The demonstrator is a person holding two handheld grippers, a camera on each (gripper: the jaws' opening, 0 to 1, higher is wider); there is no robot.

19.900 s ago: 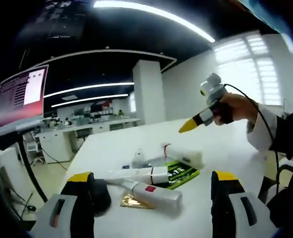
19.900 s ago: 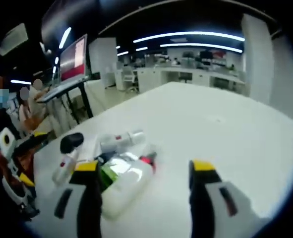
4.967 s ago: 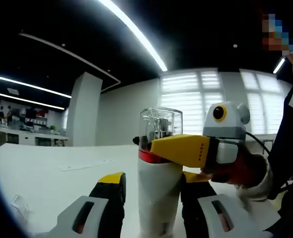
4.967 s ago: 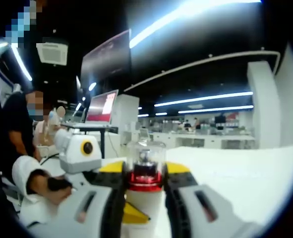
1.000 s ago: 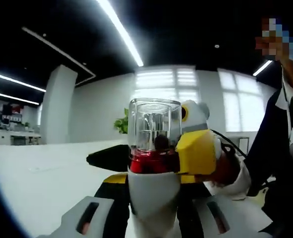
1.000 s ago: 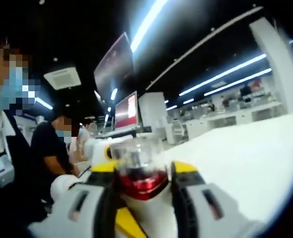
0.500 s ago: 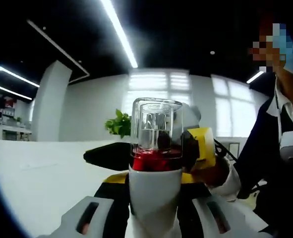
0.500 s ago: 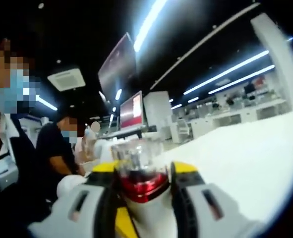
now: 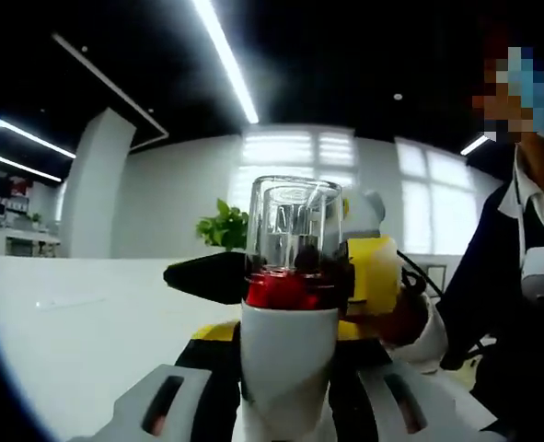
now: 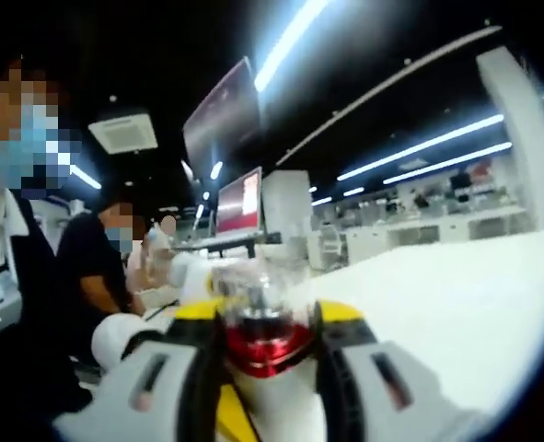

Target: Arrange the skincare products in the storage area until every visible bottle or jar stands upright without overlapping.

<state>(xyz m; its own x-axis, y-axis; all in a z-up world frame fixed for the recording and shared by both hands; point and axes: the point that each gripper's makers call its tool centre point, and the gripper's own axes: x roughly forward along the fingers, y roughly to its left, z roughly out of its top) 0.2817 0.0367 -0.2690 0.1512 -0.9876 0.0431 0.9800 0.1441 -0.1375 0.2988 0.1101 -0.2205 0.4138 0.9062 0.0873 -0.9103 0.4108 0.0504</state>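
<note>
A white bottle [image 9: 285,359] with a red collar and a clear cap [image 9: 293,226] stands upright between the jaws of my left gripper [image 9: 285,336], which is shut on its body. My right gripper reaches in from the right, one yellow finger [image 9: 375,274] and one dark finger [image 9: 207,276] clamped at the red collar. In the right gripper view the same bottle [image 10: 267,348] sits between the jaws of my right gripper [image 10: 270,318], shut on the collar below the clear cap. A yellow finger [image 10: 227,412] of the left gripper shows just under it.
The white table [image 9: 69,313] stretches away to the left, and it spreads to the right in the other view, table [image 10: 456,295]. A person [image 9: 520,304] stands close on the right. A green plant [image 9: 224,228], a raised monitor [image 10: 239,207] and seated people [image 10: 97,267] lie beyond.
Twenty seconds ago the bottles lay in a pile on the table; now one is held upright by both grippers. Over the last second both views drifted slightly; both holds are unchanged.
</note>
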